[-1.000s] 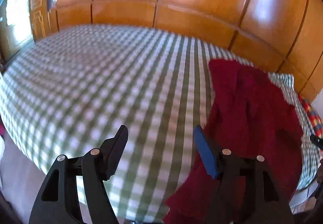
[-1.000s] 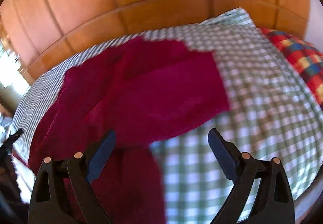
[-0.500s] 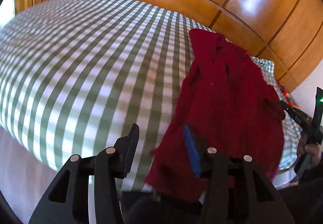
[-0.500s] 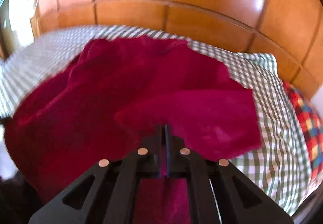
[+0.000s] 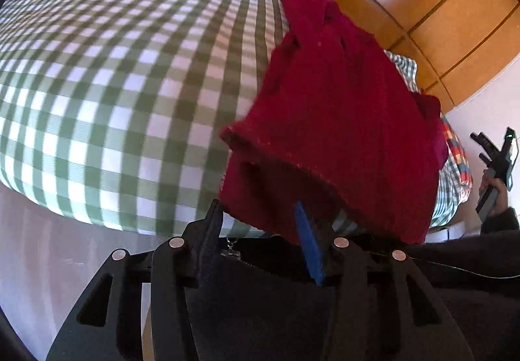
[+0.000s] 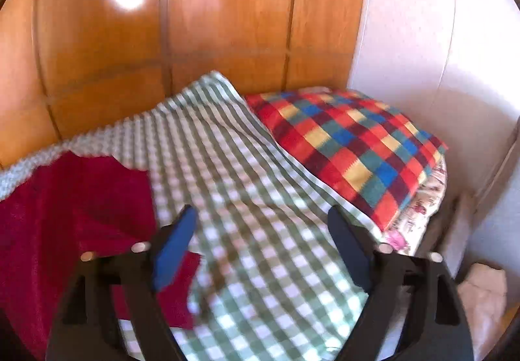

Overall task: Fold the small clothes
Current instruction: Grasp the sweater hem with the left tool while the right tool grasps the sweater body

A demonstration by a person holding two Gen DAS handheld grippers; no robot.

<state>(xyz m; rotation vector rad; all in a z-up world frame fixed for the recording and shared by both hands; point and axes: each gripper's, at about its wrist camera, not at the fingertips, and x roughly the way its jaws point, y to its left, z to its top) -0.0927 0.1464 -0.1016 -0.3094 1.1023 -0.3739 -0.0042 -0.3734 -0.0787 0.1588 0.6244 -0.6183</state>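
Note:
A dark red knitted garment [image 5: 341, 120] lies crumpled on the green-and-white checked bed [image 5: 113, 68], its near hem hanging over the bed's front edge. My left gripper [image 5: 260, 231] is open, its fingers just below that hem, not touching it. In the right wrist view the garment [image 6: 65, 214] lies at the left. My right gripper [image 6: 263, 231] is open and empty over the checked sheet [image 6: 260, 198], to the right of the garment. The right gripper also shows in the left wrist view [image 5: 497, 159], held off to the far right.
A multicoloured checked pillow [image 6: 351, 146] lies at the bed's right end against a white wall [image 6: 422, 36]. A glossy wooden panelled wall [image 6: 162, 36] runs behind the bed. The person's dark clothing [image 5: 357, 296] fills the view below the left gripper.
My right gripper was shut on the red garment half a second ago; it has let go, opened and swung right toward the pillow. My left gripper has drawn back below the bed's edge.

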